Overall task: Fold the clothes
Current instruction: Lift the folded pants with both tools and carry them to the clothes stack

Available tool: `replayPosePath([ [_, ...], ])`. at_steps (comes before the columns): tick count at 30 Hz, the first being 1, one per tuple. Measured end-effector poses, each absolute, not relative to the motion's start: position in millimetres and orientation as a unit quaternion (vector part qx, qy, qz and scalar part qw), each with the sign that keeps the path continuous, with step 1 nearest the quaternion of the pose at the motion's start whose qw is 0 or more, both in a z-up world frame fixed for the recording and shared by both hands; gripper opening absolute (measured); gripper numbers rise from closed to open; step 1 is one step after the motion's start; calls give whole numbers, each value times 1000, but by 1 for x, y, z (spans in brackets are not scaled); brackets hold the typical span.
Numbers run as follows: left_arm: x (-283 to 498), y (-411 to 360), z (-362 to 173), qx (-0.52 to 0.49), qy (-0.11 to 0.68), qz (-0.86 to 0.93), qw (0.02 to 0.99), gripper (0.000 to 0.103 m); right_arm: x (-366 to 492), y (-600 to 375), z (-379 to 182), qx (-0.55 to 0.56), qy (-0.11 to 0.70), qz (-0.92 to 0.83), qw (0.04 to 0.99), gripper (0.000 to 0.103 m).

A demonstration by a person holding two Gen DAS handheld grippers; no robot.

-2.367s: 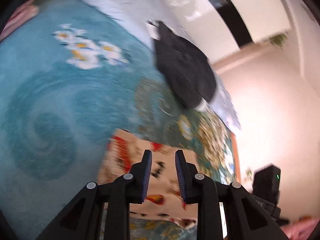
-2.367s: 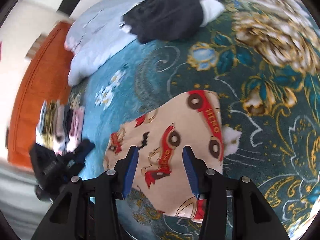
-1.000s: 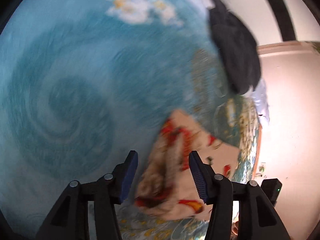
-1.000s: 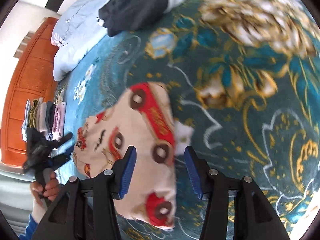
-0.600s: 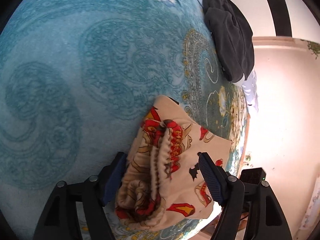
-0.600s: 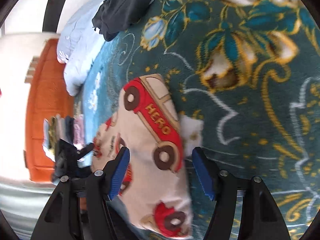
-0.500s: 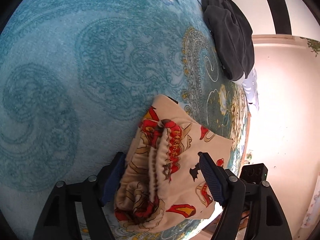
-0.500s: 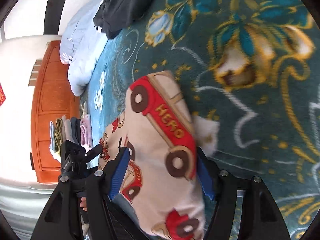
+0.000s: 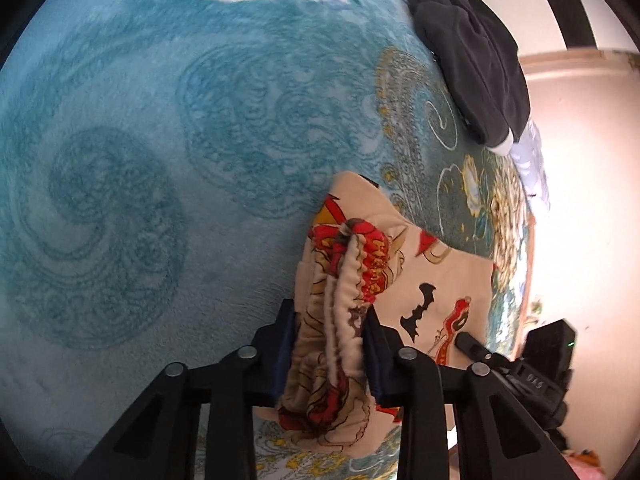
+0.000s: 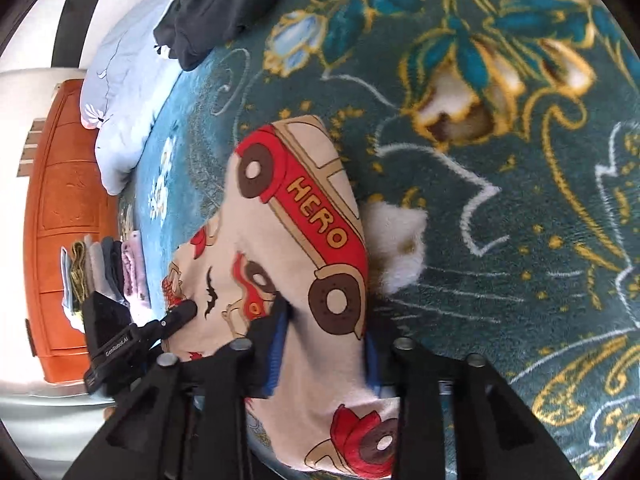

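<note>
Folded cartoon-print garment lies on the teal patterned blanket. Left tongs clamped on its bunched waistband edge; right tongs clamped on the opposite edge.

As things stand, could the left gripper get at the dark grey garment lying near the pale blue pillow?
Probably not at once: the left gripper is shut on the folded beige cartoon-print garment, and the dark grey garment lies far across the teal blanket.

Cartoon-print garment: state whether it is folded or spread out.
Folded. The cartoon-print garment lies as a compact bundle on the blanket, layered edges bunched between the left gripper fingers; the right gripper clamps its other side.
</note>
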State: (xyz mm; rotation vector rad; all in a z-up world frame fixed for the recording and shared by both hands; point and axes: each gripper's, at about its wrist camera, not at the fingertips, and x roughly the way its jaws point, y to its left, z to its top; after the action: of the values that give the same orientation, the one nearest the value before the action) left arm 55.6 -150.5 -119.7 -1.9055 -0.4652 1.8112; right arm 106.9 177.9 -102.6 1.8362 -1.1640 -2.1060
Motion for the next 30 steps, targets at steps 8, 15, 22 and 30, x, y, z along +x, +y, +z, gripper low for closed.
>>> replayPosePath([
  [8,51,-155,-66,-675,-115,673,279,19,100,153,-39,569,-358,-734,97,16],
  [15,8,-240,81,-575,-101,757,295,19,55,80,55,493,-338,-771,218,15],
  [22,-38,-381,230,-494,-89,834,228,19,-17,-47,156,422,-340,-746,387,15],
  [30,-86,-548,284,-488,-107,857,125,19,-74,-225,200,429,-305,-690,497,15],
])
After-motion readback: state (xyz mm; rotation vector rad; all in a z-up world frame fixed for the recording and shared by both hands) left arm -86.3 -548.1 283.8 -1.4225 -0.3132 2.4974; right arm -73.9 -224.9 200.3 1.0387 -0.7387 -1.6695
